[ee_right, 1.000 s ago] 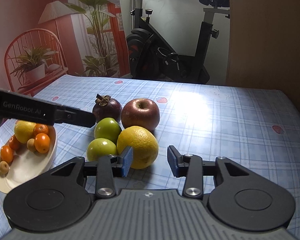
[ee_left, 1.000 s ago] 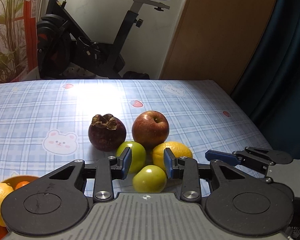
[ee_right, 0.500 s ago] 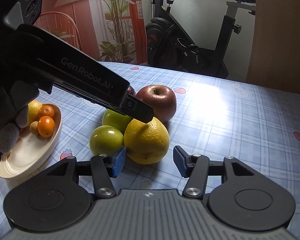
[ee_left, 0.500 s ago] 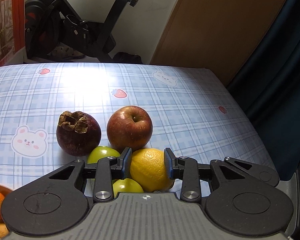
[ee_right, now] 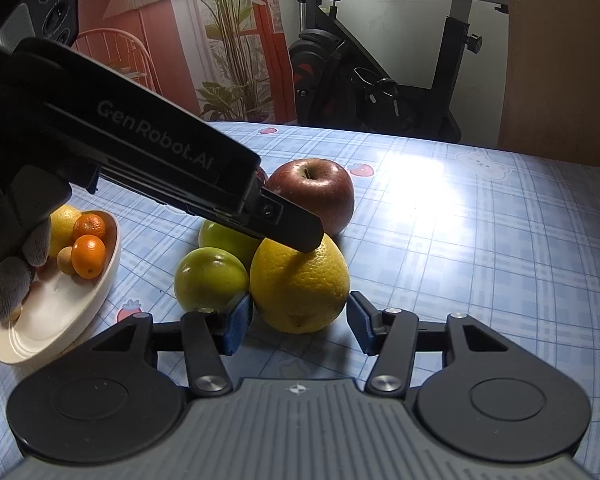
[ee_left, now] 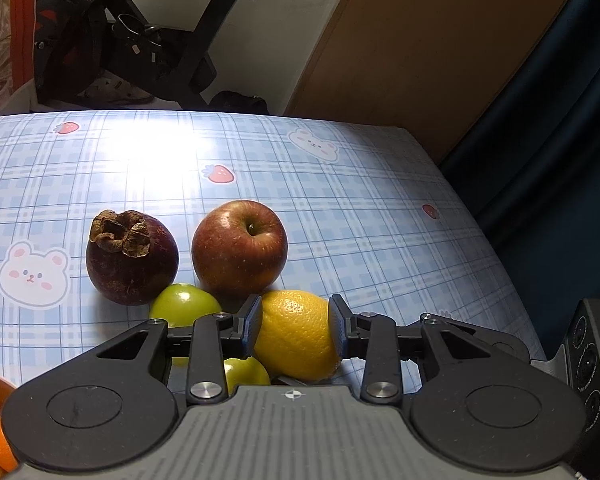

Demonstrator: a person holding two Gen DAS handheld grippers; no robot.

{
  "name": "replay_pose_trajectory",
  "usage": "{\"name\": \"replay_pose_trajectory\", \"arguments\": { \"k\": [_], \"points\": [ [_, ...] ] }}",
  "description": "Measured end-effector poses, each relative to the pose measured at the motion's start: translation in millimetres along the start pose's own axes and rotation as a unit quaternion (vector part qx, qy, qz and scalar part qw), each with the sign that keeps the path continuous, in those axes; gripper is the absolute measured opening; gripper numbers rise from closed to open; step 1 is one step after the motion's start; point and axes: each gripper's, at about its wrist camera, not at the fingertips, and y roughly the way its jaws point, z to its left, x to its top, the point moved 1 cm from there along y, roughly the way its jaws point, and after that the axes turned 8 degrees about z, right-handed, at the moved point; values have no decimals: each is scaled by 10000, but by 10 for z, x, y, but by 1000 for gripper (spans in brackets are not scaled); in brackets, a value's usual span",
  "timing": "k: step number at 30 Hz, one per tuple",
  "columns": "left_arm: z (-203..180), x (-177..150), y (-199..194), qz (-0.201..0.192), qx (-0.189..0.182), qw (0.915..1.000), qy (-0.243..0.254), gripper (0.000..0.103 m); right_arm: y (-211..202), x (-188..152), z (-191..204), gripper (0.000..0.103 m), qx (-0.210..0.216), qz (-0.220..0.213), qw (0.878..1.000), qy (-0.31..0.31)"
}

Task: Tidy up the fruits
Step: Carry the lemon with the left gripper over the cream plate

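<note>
A yellow orange (ee_left: 296, 332) (ee_right: 299, 286) sits on the table among two green fruits (ee_left: 184, 304) (ee_right: 210, 280), a red apple (ee_left: 239, 249) (ee_right: 314, 190) and a dark mangosteen (ee_left: 131, 256). My left gripper (ee_left: 295, 326) has its pads against both sides of the orange, which rests on the cloth. In the right wrist view the left gripper's finger (ee_right: 296, 228) lies over the orange's top. My right gripper (ee_right: 298, 326) is open and empty, its pads flanking the orange's near side without touching.
A cream plate (ee_right: 60, 312) with small oranges and a lemon stands at the left. The table's right edge (ee_left: 500, 248) drops to dark curtains. An exercise bike (ee_right: 380, 80) stands behind the table. A gloved hand (ee_right: 12, 272) holds the left gripper.
My left gripper moved right from the green fruit and forward, then closed its pads around the yellow orange. My right gripper crept closer to the orange and stayed open.
</note>
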Motion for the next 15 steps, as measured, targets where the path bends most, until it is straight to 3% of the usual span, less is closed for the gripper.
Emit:
{"name": "replay_pose_trajectory", "arguments": {
  "k": [15],
  "points": [
    [-387, -295, -53, 385, -234, 9975, 543, 39, -399, -363, 31, 55, -23, 65, 9987, 502]
  ]
}}
